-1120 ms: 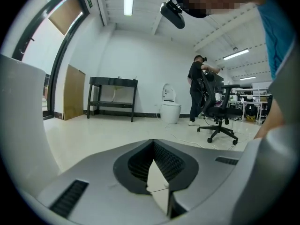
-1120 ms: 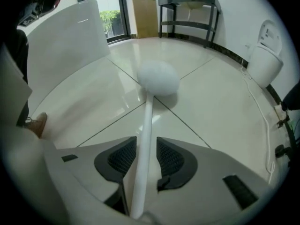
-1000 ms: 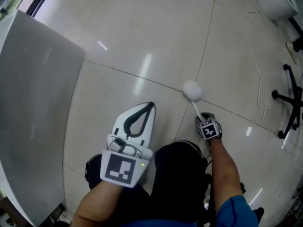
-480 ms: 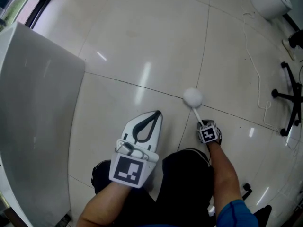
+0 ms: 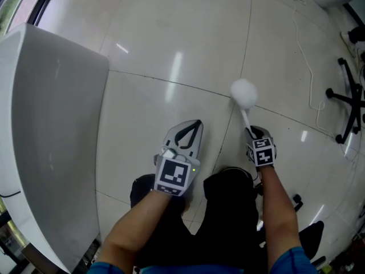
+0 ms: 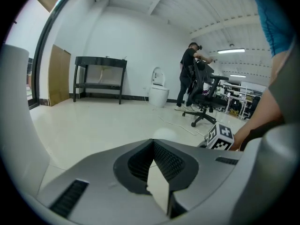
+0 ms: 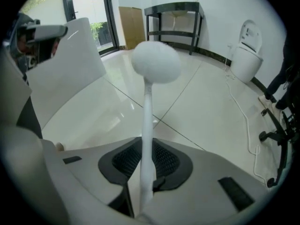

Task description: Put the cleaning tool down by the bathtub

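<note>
The cleaning tool is a white stick with a round fluffy head [image 5: 244,93]. It juts forward over the floor tiles from my right gripper [image 5: 251,131], which is shut on its handle. In the right gripper view the handle [image 7: 146,125] runs up between the dark pads to the head [image 7: 155,62]. The white bathtub [image 5: 51,124] fills the left side of the head view, well left of the tool. My left gripper [image 5: 191,131] hovers over the floor between tub and tool, jaws shut with nothing in them [image 6: 152,142].
An office chair base [image 5: 348,104] and a thin white cable [image 5: 311,67] lie on the tiles at the right. A toilet [image 7: 246,50] and a black table [image 7: 176,18] stand by the far wall. A person [image 6: 190,74] stands far off by other chairs.
The right gripper has carried the tool a little forward, so its head sits further from me. The left gripper has drifted right, closer to the right one.
</note>
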